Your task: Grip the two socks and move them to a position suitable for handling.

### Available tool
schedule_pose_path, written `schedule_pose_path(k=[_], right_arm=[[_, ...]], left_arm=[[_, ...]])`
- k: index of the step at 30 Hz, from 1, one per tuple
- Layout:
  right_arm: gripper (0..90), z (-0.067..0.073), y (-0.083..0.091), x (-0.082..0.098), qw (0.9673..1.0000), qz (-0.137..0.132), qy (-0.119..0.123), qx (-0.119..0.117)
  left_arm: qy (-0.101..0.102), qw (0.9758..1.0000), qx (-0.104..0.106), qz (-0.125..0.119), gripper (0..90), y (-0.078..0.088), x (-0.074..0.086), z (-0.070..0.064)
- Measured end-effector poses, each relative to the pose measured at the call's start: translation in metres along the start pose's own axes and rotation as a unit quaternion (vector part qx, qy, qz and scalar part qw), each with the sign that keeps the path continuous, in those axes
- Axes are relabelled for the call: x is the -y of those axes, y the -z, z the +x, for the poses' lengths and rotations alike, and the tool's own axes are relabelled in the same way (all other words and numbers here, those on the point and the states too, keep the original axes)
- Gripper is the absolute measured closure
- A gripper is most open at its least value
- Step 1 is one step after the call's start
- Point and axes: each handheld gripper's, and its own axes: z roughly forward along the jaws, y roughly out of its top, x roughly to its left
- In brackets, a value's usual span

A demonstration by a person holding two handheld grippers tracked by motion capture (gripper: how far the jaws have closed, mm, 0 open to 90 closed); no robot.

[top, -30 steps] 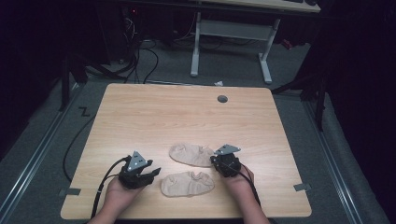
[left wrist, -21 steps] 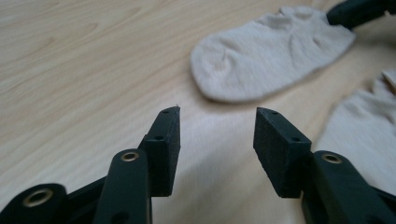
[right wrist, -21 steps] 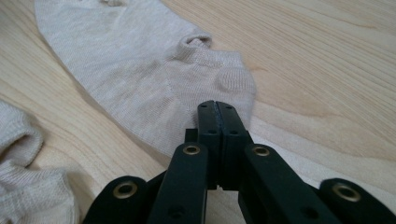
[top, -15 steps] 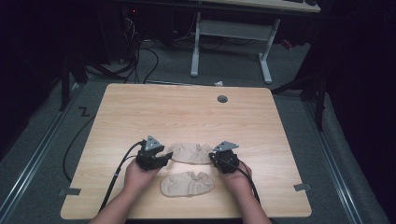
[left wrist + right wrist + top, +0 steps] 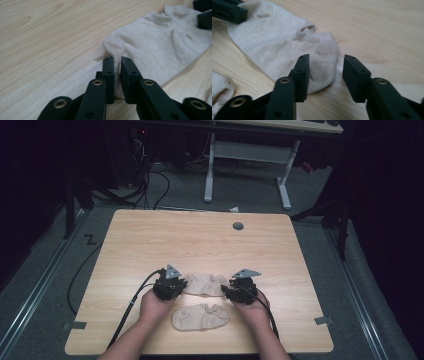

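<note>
— Starting nearest us, what do we have?

— Our two forearms enter from the table's near edge. Between them lies a beige ankle sock [image 5: 201, 316], flat on the light wooden table [image 5: 200, 240], untouched.

— And just beyond it?

— A second beige ankle sock [image 5: 205, 284] lies crosswise, with a gripper at each end. Our left gripper [image 5: 117, 65] has just been closing and now pinches the toe edge of that farther sock between its black jaws. Our right gripper [image 5: 324, 72] has just been opening; its jaws stand apart over the cuff end, pressing on nothing.

— How far along are we?

— Early, we judge: one end is gripped, the other still needs grasping, and the sock remains on the wood. The far half of the table is bare apart from a grey round grommet [image 5: 238, 226].
</note>
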Motion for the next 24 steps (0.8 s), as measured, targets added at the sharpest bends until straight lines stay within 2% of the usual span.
schedule_pose_path(k=[1, 2, 5, 6, 9, 14, 18, 24], right_arm=[[56.7, 0.001, -0.002, 0.001, 1.0000, -0.002, 0.002, 0.002], [63.1, 0.002, -0.002, 0.001, 1.0000, -0.001, 0.006, 0.006], [83.6, 0.007, -0.002, 0.002, 0.9998, -0.002, 0.017, -0.011], [85.2, 0.008, -0.002, 0.002, 0.9997, 0.000, 0.020, -0.016], [86.0, 0.011, 0.002, 0.000, 0.9995, -0.002, 0.029, -0.010], [85.9, 0.017, 0.016, -0.003, 0.9986, -0.036, 0.037, -0.012], [85.8, 0.029, 0.025, -0.002, 0.9971, -0.045, 0.060, -0.016], [85.8, 0.043, 0.043, 0.000, 0.9936, -0.072, 0.085, -0.020]], left_arm=[[-0.001, 1.0000, 0.001, 0.000, 83.2, 0.001, 0.001, -0.001], [-0.001, 1.0000, 0.001, -0.002, 83.9, 0.002, 0.002, -0.002], [-0.001, 1.0000, 0.003, -0.002, 86.0, 0.006, 0.004, -0.003], [-0.002, 1.0000, 0.004, -0.004, 86.1, 0.009, 0.005, -0.005], [-0.009, 0.9998, 0.006, -0.017, 86.4, 0.018, 0.004, -0.008], [-0.019, 0.9986, 0.020, -0.044, 86.5, 0.041, 0.001, -0.018], [-0.030, 0.9978, 0.023, -0.054, 86.5, 0.060, 0.002, -0.025], [-0.031, 0.9971, 0.029, -0.063, 86.5, 0.089, 0.004, -0.035]])
